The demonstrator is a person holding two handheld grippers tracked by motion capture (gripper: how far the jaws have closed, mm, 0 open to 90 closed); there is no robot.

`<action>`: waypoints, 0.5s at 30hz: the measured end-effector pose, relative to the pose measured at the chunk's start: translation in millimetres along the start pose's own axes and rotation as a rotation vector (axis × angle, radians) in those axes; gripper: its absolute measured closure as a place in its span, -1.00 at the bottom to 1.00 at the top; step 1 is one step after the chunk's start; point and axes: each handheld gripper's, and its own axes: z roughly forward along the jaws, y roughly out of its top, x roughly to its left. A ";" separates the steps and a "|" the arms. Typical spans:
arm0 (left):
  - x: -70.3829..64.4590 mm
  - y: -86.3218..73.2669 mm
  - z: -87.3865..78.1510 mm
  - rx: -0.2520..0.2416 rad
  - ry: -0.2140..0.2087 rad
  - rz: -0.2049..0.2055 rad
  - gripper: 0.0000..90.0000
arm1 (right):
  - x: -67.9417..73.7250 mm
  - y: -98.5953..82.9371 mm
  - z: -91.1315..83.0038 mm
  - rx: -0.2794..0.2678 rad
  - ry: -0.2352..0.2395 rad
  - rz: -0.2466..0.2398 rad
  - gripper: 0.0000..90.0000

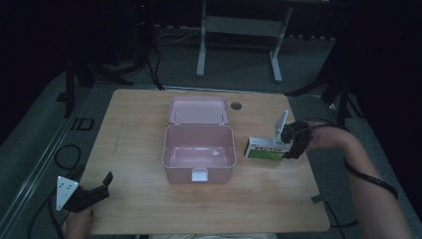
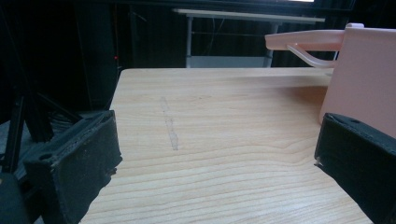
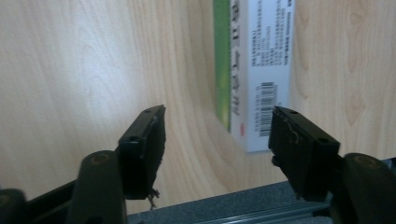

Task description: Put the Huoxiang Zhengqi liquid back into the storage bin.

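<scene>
A pink lunch box point(image 1: 199, 152) stands open mid-table, its lid point(image 1: 198, 110) tipped back; its side wall point(image 2: 364, 79) rises at the right of the left gripper view. A green and white carton point(image 1: 265, 149) lies flat to the box's right. My right gripper point(image 1: 290, 148) hangs over the carton's right end, open, and in its own view the carton point(image 3: 254, 65) lies ahead between the jaws, untouched by them point(image 3: 217, 128). My left gripper point(image 1: 99, 186) rests open near the table's front left corner, holding nothing point(image 2: 217, 154).
The wooden table point(image 1: 149, 209) has bare room in front and to the left of the box. A small round grommet point(image 1: 236, 105) sits near the far edge. Cables and stand legs lie on the floor around the table, and a white desk frame point(image 1: 239, 30) stands behind.
</scene>
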 end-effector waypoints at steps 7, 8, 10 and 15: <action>-0.1 0.0 -0.1 0.000 -0.001 0.001 -0.99 | -17.8 1.9 8.0 0.010 0.008 0.030 -0.08; 0.0 0.0 -0.1 -0.001 -0.001 0.001 -0.99 | -20.2 2.2 10.0 0.017 0.015 0.040 -0.08; 0.0 0.0 0.0 0.000 -0.001 0.001 -0.99 | -24.2 3.4 14.5 0.027 0.023 0.042 -0.07; -0.1 0.0 0.0 0.000 -0.002 0.002 -0.99 | -33.3 10.0 26.8 0.047 0.041 0.054 -0.07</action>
